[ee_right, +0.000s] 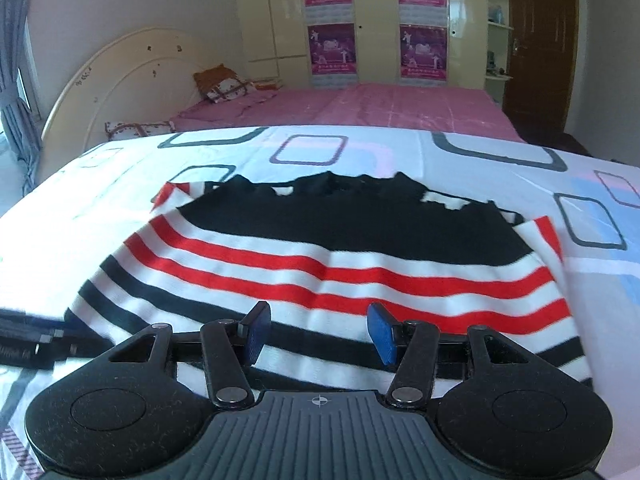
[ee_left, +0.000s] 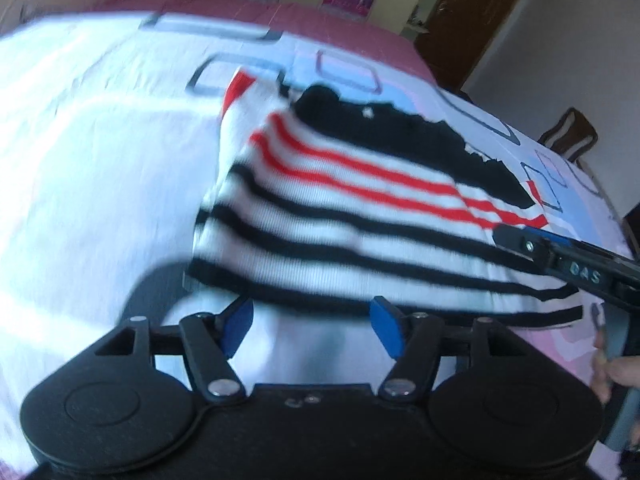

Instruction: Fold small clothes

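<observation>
so the striped sweater [ee_right: 328, 276] is lying flat on a white sheet with rounded-square outlines [ee_right: 500, 152], which is spread over the near part of a bed; the pink cover [ee_right: 400, 108] shows further back. The garment has a black block at the far end, then red and white stripes, then black and white stripes closest to the cameras. One red-striped bit, looks like a sleeve, sticks out at the far left corner in the right wrist view, but I can't tell exactly how it's folded under.

left gripper [ee_left: 312, 326]: its blue pads [ee_left: 240, 320] are spread apart, nothing pinched between them. They sit just at the near black-striped edge of the sweater, over bare sheet. That whole view is motion-blurred so fine detail is mush.

right gripper [ee_right: 320, 334]: fingers spread too, blue pads [ee_right: 382, 334] clearly apart with the sweater's stripes visible in the gap. I can't tell whether the tips touch the fabric or just float above it, but the cloth isn't gripped. In the left wrist view you can see this gripper coming in from the right over the sweater's near right corner, with a bit of the person's hand [ee_left: 612, 376] on the handle.

Background: cream headboard [ee_right: 120, 76], pillows [ee_right: 224, 84], wardrobe with purple posters [ee_right: 332, 48], brown door [ee_right: 540, 40]
</observation>
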Motion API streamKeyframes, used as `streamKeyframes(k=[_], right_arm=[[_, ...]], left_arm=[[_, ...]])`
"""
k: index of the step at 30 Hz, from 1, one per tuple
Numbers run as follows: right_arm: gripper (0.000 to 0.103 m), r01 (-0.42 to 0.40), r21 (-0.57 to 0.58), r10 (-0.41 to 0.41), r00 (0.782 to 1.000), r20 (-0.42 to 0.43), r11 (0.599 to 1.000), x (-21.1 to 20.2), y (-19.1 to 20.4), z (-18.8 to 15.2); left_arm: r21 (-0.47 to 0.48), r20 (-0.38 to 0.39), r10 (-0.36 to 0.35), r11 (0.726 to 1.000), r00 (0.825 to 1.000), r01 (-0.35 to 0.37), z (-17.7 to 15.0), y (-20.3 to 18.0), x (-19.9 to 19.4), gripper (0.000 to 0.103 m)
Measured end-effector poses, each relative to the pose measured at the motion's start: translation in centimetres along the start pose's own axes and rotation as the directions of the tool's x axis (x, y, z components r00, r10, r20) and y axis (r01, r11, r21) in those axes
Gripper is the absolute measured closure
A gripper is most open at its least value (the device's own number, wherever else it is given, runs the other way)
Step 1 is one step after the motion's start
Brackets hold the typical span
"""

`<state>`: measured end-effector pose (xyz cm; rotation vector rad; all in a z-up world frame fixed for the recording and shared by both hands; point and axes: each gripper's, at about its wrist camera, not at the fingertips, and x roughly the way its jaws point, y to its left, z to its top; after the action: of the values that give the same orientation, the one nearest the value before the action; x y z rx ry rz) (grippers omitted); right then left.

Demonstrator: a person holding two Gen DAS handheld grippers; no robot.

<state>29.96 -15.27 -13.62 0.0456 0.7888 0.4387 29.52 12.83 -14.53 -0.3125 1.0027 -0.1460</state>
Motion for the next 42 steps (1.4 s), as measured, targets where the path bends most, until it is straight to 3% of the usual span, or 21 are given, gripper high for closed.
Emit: streamKeyframes(k=[4,7,13,18,22,30,37,42], right_arm=[[0.050,0.009,-0.007,-0.009,1.000,-0.002,1.000,0.8,0.7,0.0],[0.050,0.026,-0.004,-0.026,0.999,-0.019,1.000,2.1,0.8,-0.3],[0.050,0.051,-0.039,-0.053,0.997,-0.048,0.998,4.2,1.2,-0.3],[0.050,0.098,-0.009,-0.097,0.995,0.038,0.995,3.5,0.6,1.3],[0.050,0.129,-0.065,-0.133,0.989,-0.061,0.989,6.5,0.4,0.4],[0.050,0.132,-0.096,-0.136,0.990,-0.040,0.987,6.7,0.4,-0.3],[0.050,0.079,-0.097,-0.082,0.996,-0.022,0.992,6.5,-0.5,-0.5],[0.050,-0.008,-0.017,0.008,1.000,-0.010,1.000,5.3,-2.6,0.1]], left_arm=[[-0.137,-0.015,-0.081,0.988,0.997,0.078,-1.1,1.9,0.6,0.039],[-0.210,0.044,-0.140,0.967,0.989,0.146,-0.8,2.9,1.2,0.038],[-0.350,0.171,-0.221,0.897,0.960,0.269,1.0,4.7,3.8,0.039],[-0.413,0.249,-0.229,0.854,0.941,0.317,2.3,5.6,5.4,0.047],[-0.423,0.278,-0.207,0.851,0.938,0.313,2.6,5.9,6.3,0.065],[-0.452,0.301,-0.175,0.839,0.937,0.302,2.3,6.3,5.9,0.083],[-0.394,0.360,-0.085,0.889,0.929,0.234,2.4,3.5,3.9,0.088],[-0.231,0.406,-0.066,0.958,0.912,0.172,4.1,-1.9,1.4,0.088]])
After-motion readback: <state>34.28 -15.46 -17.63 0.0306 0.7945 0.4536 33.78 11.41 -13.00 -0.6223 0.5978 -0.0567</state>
